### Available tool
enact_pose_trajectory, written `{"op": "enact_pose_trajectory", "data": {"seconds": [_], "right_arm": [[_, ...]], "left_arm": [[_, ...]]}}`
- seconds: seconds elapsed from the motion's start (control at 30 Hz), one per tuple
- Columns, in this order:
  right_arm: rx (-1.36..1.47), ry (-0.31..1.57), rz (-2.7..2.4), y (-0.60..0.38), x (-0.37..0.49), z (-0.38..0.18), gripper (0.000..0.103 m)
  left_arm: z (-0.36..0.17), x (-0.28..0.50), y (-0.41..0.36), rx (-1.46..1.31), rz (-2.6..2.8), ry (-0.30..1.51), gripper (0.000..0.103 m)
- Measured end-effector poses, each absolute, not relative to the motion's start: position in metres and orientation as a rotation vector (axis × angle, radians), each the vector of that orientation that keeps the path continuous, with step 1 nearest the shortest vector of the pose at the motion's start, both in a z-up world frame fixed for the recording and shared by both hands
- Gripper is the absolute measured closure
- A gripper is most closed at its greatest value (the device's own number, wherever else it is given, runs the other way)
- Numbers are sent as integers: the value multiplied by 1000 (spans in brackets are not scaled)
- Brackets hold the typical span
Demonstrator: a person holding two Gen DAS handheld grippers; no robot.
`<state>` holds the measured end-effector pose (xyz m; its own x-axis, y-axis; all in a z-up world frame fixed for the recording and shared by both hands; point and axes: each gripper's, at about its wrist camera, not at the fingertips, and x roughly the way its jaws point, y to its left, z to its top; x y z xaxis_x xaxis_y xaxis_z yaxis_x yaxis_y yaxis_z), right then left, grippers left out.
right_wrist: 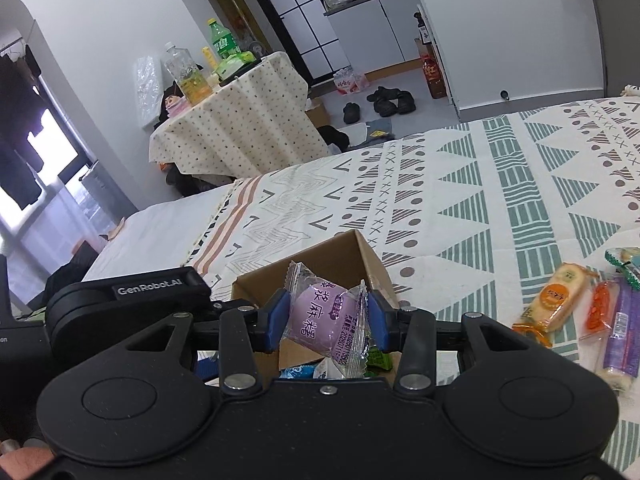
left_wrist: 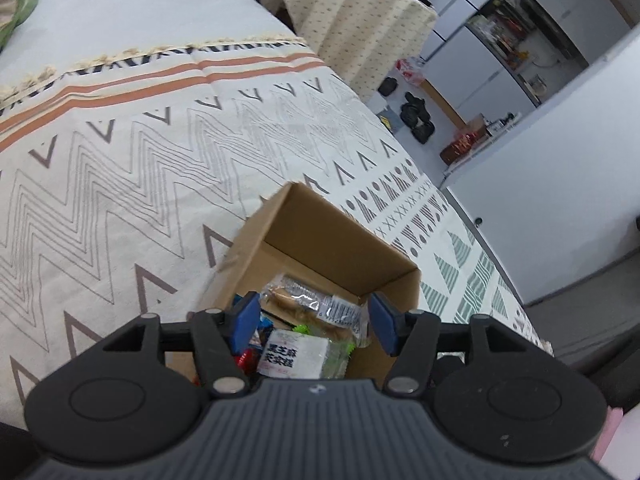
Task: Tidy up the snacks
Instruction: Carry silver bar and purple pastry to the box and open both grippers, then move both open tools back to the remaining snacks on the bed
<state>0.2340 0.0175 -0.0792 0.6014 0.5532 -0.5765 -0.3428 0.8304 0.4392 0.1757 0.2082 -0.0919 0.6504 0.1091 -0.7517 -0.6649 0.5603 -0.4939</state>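
Note:
An open cardboard box (left_wrist: 344,240) stands on the patterned bedspread and holds several wrapped snacks, among them a clear-wrapped bread (left_wrist: 304,300) and a white packet (left_wrist: 292,354). My left gripper (left_wrist: 314,320) is open and empty just above the box. The box also shows in the right wrist view (right_wrist: 340,256). My right gripper (right_wrist: 328,316) is shut on a purple round snack packet (right_wrist: 320,316) and holds it above the box. The left gripper's body (right_wrist: 120,300) sits to its left.
Loose snacks lie on the bedspread to the right: an orange-labelled cracker pack (right_wrist: 556,300), an orange packet (right_wrist: 600,308), a purple bar (right_wrist: 624,332). A draped side table (right_wrist: 236,120) with bottles stands beyond the bed. Shoes (right_wrist: 388,102) lie on the floor.

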Motion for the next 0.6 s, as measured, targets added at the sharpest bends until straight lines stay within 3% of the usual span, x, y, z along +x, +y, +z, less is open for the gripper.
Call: {"op": "enact_pose_trajectory", "data": {"seconds": [0.27,0.33,0.37,0.43,0.6], "right_arm": [[314,736,550,27,239,-68,60],[322,725,576,28,240,-64,54],[325,722,583,27,239,-63,44],[329,724,590,24,239,-63,37],[336,732,542,2,237,-68,36]], "left_arm": [[-88,171,211,-876,538,710,35],[-88,171,212,-883,546,709,33],[-88,171,212,-883,551,709,31],[-89,172,212,-877,557,709,26],[-88,176,202,-848,543,719,15]]}}
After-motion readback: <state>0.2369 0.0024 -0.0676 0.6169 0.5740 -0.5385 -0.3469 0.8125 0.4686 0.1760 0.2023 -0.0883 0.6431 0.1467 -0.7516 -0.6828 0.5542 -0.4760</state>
